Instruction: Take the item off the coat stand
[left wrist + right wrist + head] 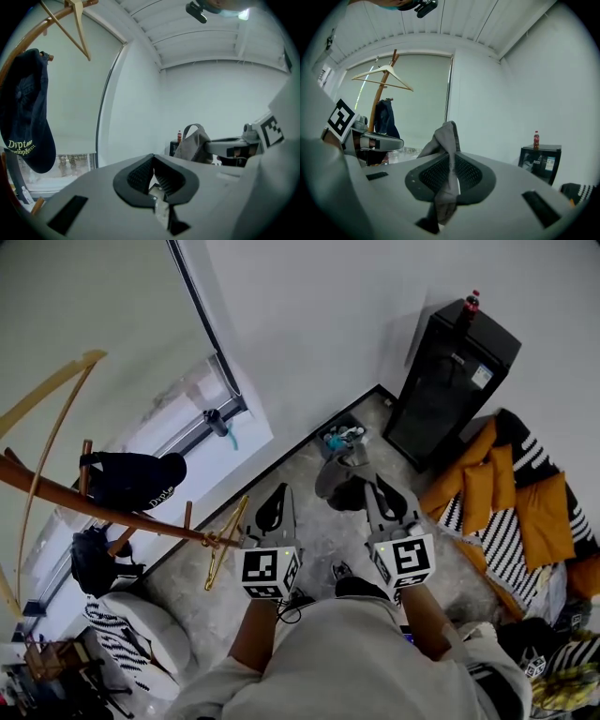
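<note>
The wooden coat stand (pixel 150 518) fills the left of the head view, its pole slanting from the left edge toward the middle. It is well apart from both tools and lies off to the left of them. A navy cap (pixel 26 108) hangs from one of its pegs, crown down and long axis upright, with a black bag (pixel 94 559) on a lower peg and a bare wooden hanger (pixel 383 75) near the top.

The grey cloth item (pixel 443 140) is clear of the stand. It is pinched in the right hand-held gripper (pixel 375 491), whose jaws are clamped on a fold, with the rest sticking up past the tips.

The left hand-held gripper (pixel 153 159) is pressed together with nothing in it and points level. It is the nearer of the two to the stand, so I judge the cap to be its reach, up and to its left.
</note>
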`<state>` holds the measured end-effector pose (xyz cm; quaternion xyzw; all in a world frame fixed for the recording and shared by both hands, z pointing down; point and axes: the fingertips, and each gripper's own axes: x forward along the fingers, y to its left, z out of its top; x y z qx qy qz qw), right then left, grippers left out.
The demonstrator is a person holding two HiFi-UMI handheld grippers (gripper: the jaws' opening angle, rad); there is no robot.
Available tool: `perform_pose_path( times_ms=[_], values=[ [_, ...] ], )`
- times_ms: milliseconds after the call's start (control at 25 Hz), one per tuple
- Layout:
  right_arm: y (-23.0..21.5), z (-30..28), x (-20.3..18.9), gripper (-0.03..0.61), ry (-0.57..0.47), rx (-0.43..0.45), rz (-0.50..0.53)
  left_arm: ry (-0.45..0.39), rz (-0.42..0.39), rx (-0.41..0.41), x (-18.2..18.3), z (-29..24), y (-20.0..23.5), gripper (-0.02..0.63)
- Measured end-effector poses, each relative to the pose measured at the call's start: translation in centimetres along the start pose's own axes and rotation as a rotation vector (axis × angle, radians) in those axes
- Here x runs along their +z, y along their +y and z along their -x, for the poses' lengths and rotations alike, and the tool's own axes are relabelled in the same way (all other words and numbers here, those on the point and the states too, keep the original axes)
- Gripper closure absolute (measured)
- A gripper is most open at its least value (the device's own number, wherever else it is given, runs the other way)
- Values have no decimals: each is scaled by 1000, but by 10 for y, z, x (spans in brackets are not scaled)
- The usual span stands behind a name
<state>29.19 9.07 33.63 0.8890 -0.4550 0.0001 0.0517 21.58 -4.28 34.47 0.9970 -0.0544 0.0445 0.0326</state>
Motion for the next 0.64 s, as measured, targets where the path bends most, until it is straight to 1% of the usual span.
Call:
perform_pose_path(
  times_ms=[200,640],
  values=[
    [-9,1,2,543,-11,-6,-6,2,-20,-14,4,-5,-11,603],
    [-25,5,-6,543,-4,-12,-3,27,-25,-31,-5,-18,-32,603]
  ],
)
